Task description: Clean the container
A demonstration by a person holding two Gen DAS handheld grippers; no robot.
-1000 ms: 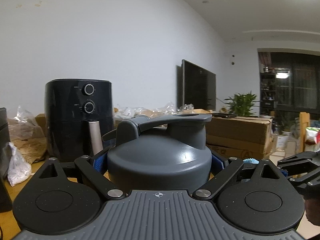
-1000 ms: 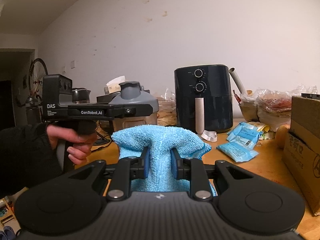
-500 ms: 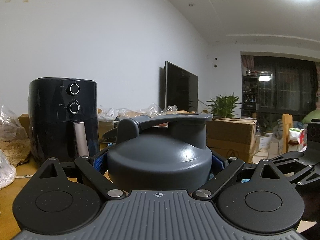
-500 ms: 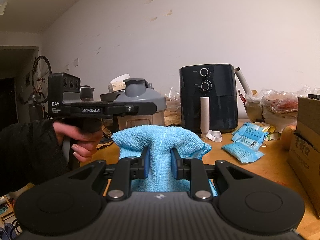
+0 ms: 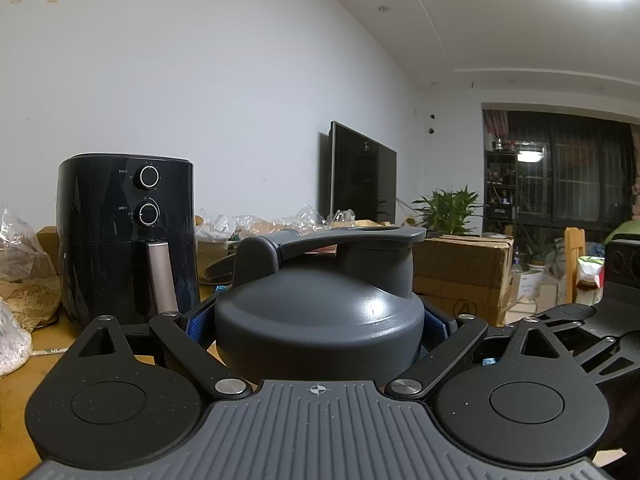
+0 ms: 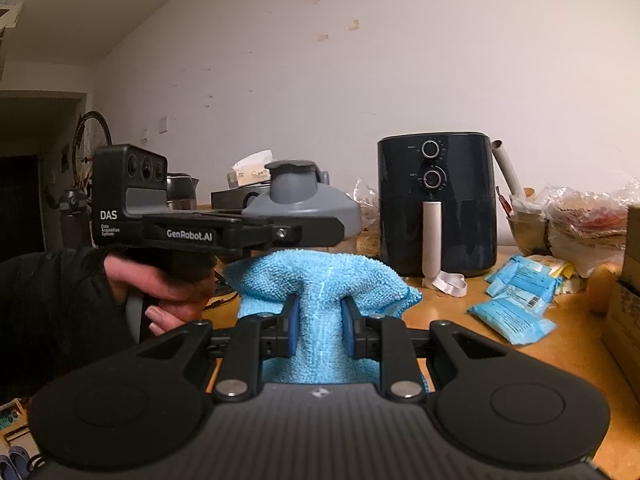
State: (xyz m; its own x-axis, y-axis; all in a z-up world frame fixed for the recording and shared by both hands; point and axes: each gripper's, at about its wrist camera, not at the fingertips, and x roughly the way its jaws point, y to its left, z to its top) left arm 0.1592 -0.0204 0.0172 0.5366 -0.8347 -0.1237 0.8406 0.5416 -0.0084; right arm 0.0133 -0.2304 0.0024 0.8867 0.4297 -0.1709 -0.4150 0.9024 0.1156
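A container with a dark grey domed lid (image 5: 320, 312) and flip spout fills the middle of the left wrist view. My left gripper (image 5: 316, 328) is shut on it, its blue pads (image 5: 196, 322) pressed against both sides just under the lid. The right wrist view shows my right gripper (image 6: 318, 326) shut on a bunched light blue microfibre cloth (image 6: 320, 280). Just behind the cloth, a hand (image 6: 160, 284) holds the left gripper (image 6: 316, 230) level with the container's lid (image 6: 304, 200) rising above it. The cloth and gripper hide the container's body.
A black air fryer (image 6: 438, 204) stands on the wooden table (image 6: 500, 344) by the wall. Blue packets (image 6: 516, 300) and plastic bags lie to its right, and a cardboard box (image 5: 460, 268) is further right. A TV (image 5: 362, 176) and a plant are behind.
The left gripper with the container has drifted right and looms larger behind the cloth. The left view has swung a little to the right. Both grips are unchanged.
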